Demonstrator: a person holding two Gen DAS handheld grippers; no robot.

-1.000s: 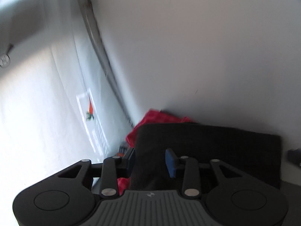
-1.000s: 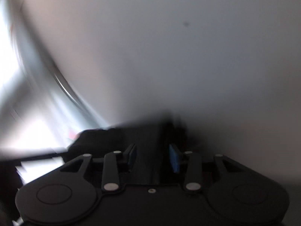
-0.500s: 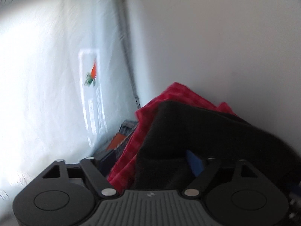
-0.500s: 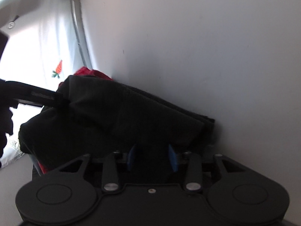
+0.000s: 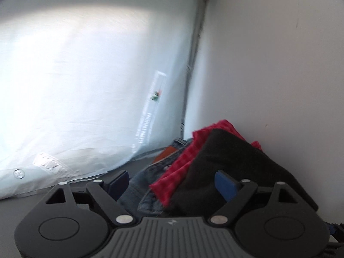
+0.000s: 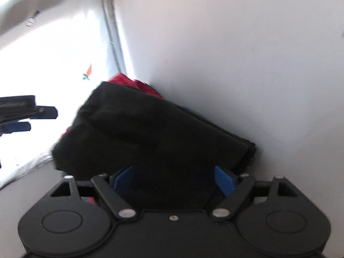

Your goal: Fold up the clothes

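A folded black garment (image 5: 236, 161) tops a stack against the white wall, over a red checked cloth (image 5: 185, 161) and blue denim (image 5: 139, 193). My left gripper (image 5: 172, 182) is open at the stack's left end, its pads touching nothing. In the right wrist view the black garment (image 6: 161, 129) fills the middle, with the red cloth (image 6: 137, 83) peeking out behind. My right gripper (image 6: 173, 178) has its jaws opening; the garment's near edge lies between the blue pads, which stand off it. The left gripper (image 6: 40, 119) shows at the left, apart from the garment.
A white wall (image 5: 268, 64) stands close behind the stack. A white plastic cover (image 5: 86, 86) with a small carrot print (image 5: 155, 94) rises to the left, joined to the wall by a grey seam. The surface below is dark grey.
Both grippers have spread their jaws and let go of the black garment. The left one has drawn away to the left, and the garment now rests on the stack.
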